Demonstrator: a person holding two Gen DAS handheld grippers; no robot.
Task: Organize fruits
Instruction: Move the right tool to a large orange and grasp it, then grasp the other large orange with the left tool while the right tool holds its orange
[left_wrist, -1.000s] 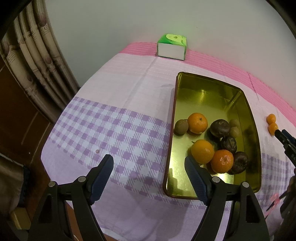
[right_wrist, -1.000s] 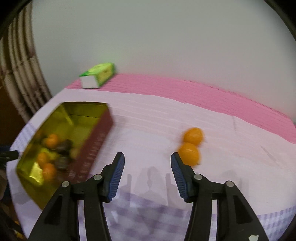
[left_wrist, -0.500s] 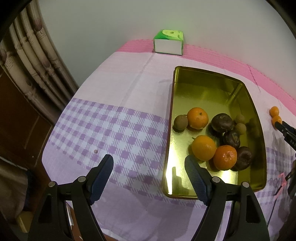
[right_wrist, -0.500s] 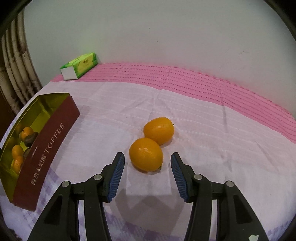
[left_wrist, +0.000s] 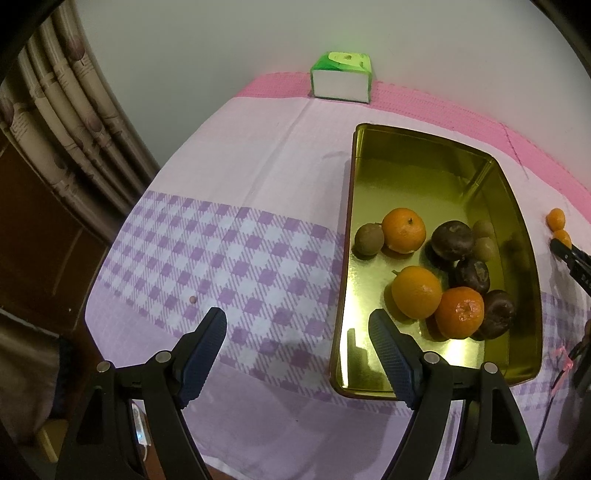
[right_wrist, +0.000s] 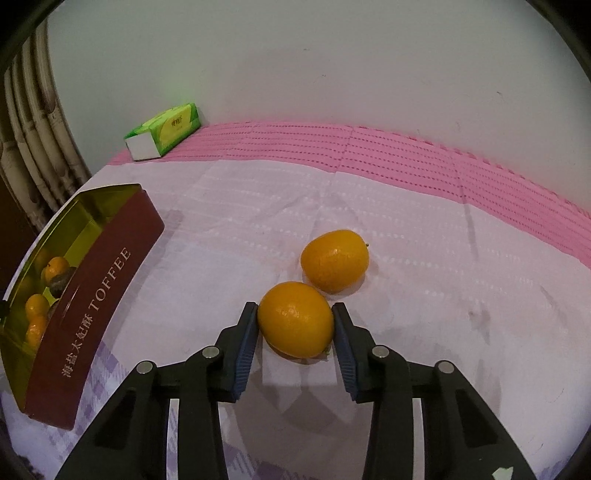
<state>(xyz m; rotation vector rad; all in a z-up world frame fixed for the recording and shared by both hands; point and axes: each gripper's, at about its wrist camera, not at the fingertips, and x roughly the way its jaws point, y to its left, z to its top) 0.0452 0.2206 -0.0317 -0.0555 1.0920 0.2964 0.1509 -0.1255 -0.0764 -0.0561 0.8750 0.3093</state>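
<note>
Left wrist view: left gripper (left_wrist: 297, 349) is hanging wide open and holding nothing, above the checked tablecloth (left_wrist: 221, 254) at the near left corner of the gold tin (left_wrist: 524, 229). The tin is holding oranges, dark fruits and small brown ones.

Right wrist view: right gripper (right_wrist: 295, 332) is closing on the near orange (right_wrist: 295, 319), pads touching both sides. The second orange (right_wrist: 334, 260) is lying just behind it. A tissue pack (right_wrist: 164, 131) is sitting by the wall.
</note>
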